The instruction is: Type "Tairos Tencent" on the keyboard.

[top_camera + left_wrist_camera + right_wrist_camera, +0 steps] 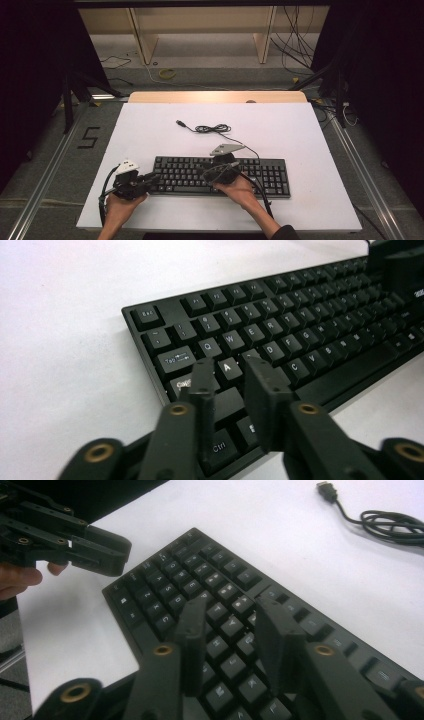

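Lying across the near half of the white table (pixel 280 125), the black keyboard (pixel 260 175) has both grippers over it — its cable (pixel 212 129) coiled behind. Left gripper (pixel 231 371), at the keyboard's left end, and right gripper (pixel 231 615), over the middle keys, each show narrowly parted jaws pinching nothing.

a white table top (pixel 150 135) carries a black keyboard (pixel 270 175) near its front edge; behind it lies a coiled black cable (pixel 212 128). a bare wooden strip (pixel 215 97) runs along the far edge.
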A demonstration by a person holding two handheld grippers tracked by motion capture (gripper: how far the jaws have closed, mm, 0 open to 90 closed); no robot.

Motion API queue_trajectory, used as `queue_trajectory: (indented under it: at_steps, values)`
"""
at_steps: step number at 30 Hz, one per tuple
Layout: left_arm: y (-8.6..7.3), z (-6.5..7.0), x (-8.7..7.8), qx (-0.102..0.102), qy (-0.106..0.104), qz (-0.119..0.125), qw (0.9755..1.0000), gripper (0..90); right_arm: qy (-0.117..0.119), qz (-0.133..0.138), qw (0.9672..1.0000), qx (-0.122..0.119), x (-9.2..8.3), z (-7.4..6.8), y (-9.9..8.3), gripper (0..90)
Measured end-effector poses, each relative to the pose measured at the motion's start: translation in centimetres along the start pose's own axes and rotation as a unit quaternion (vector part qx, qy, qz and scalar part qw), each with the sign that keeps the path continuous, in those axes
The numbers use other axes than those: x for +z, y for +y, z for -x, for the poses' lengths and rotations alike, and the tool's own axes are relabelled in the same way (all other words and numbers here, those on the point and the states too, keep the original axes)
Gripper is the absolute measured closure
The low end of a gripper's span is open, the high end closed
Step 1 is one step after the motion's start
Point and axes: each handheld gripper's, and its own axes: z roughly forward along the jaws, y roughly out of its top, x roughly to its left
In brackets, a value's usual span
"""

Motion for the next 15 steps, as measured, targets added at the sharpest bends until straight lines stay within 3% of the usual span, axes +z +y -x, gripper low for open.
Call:
queue_trajectory:
  at_steps: [7, 15]
  values:
    - [0.0, -0.1, 0.2, 0.007, 0.000, -0.013, 0.9999, 88.1, 0.003, -0.015, 0.9999, -0.001, 1.7, -0.3, 0.5, 82.4]
    - [-0.1, -0.1, 0.5, 0.011, -0.002, -0.028, 0.9995, 89.0, 0.000, -0.029, 0.9996, 0.000, 3.2, -0.6, 0.7, 89.8]
